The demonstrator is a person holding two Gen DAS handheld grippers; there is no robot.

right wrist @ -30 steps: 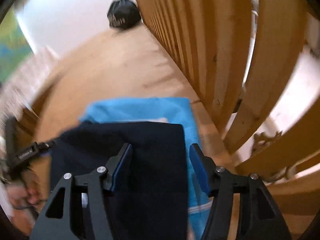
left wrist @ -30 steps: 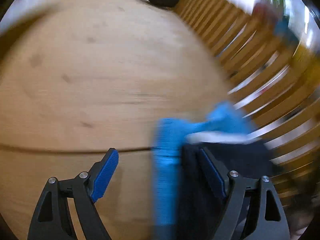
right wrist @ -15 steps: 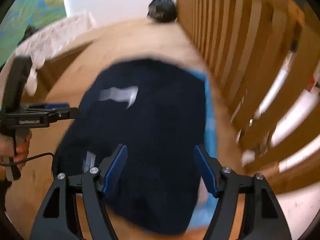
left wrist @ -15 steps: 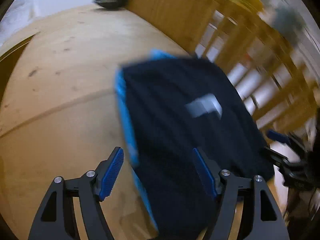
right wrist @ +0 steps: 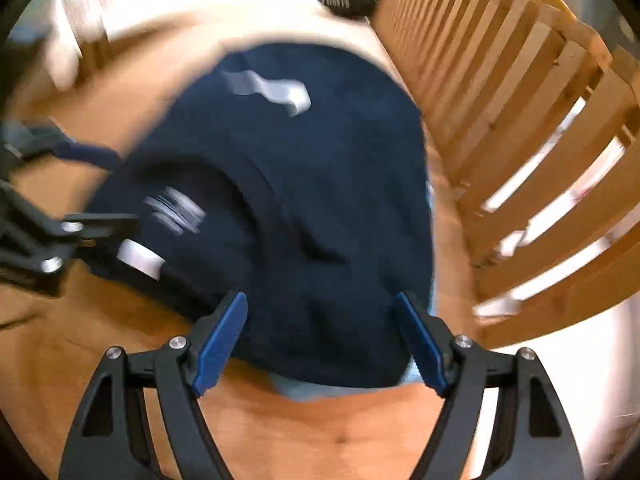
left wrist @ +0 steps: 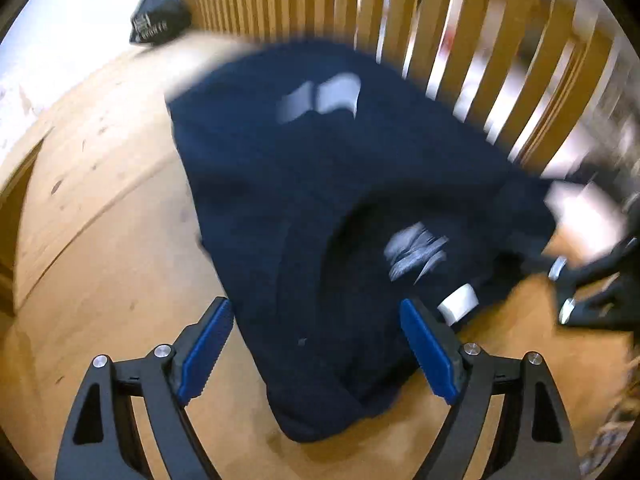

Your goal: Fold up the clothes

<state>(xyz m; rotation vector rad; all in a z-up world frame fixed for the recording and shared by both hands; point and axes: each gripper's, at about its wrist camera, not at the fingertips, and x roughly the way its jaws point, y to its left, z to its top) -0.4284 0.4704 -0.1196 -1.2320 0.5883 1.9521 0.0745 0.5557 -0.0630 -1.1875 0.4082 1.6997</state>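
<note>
A moment ago the navy shirt [left wrist: 320, 200] hung bunched with blue cloth; now it lies spread on the wooden floor [left wrist: 100, 240] beside the slatted railing [left wrist: 460, 40]. The left gripper [left wrist: 316, 354] and right gripper [right wrist: 320, 340] have just been opening, jaws wide, gripping nothing.

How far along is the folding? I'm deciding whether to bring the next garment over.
The navy shirt lies folded on the wooden surface, with a light blue piece showing under its near edge. Left gripper and right gripper hover open, their jaws having just widened, holding nothing. Any further fold or tidying remains.
</note>
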